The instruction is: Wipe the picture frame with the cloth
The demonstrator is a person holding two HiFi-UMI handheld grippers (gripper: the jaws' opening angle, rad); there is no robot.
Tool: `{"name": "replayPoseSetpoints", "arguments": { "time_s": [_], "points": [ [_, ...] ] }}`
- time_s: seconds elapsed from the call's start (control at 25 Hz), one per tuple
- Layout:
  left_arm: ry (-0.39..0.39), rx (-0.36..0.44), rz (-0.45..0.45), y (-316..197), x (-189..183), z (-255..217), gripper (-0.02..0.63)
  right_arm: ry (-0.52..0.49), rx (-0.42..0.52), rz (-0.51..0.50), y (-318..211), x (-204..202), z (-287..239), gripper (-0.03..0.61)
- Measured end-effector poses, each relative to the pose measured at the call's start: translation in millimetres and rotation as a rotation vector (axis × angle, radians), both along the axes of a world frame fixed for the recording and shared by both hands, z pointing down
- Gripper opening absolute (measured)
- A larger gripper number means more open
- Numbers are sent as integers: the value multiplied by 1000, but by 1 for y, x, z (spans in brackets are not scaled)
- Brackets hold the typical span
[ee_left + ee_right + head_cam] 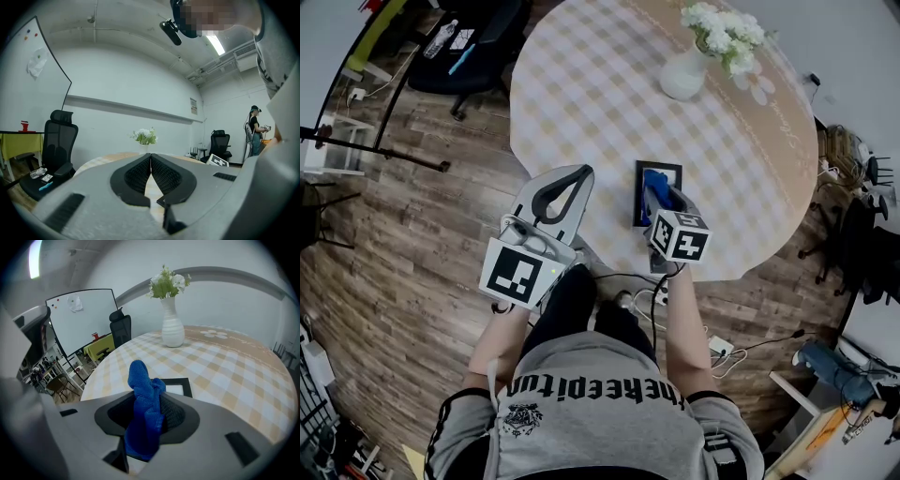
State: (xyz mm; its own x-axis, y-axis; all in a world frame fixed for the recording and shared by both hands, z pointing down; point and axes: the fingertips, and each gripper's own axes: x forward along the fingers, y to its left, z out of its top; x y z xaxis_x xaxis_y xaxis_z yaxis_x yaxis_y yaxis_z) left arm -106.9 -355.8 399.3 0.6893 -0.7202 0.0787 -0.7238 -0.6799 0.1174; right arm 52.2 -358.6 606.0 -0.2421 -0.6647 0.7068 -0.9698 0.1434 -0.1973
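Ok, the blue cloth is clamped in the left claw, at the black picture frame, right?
No, it is the right claw that clamps the blue cloth, at the black picture frame; the right gripper view shows it.

Blue cloth (143, 413), black picture frame (173, 380), beige-and-white checked tablecloth (609, 84), white vase (682, 75), white flowers (722, 28)

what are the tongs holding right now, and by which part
The right tongs pinch the blue cloth around its middle, one end sticking out past the tips. The left tongs are shut on nothing.
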Motion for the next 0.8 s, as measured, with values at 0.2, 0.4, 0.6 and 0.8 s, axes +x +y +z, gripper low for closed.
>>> {"name": "replayPoseSetpoints", "arguments": {
  "time_s": [0.2, 0.4, 0.6, 0.8],
  "points": [
    [2, 3, -13, 1, -9, -1, 17, 11, 4, -23, -1, -10, -4, 144],
    [3, 6, -16, 1, -11, -2, 17, -23, 10, -41, -1, -20, -9, 146],
    [7, 4, -18, 2, -11, -2, 17, -13, 4, -45, 0, -21, -6, 144],
    [4, 5, -14, 3, -8, -2, 17, -14, 0, -56, 10, -22, -6, 144]
  ]
}}
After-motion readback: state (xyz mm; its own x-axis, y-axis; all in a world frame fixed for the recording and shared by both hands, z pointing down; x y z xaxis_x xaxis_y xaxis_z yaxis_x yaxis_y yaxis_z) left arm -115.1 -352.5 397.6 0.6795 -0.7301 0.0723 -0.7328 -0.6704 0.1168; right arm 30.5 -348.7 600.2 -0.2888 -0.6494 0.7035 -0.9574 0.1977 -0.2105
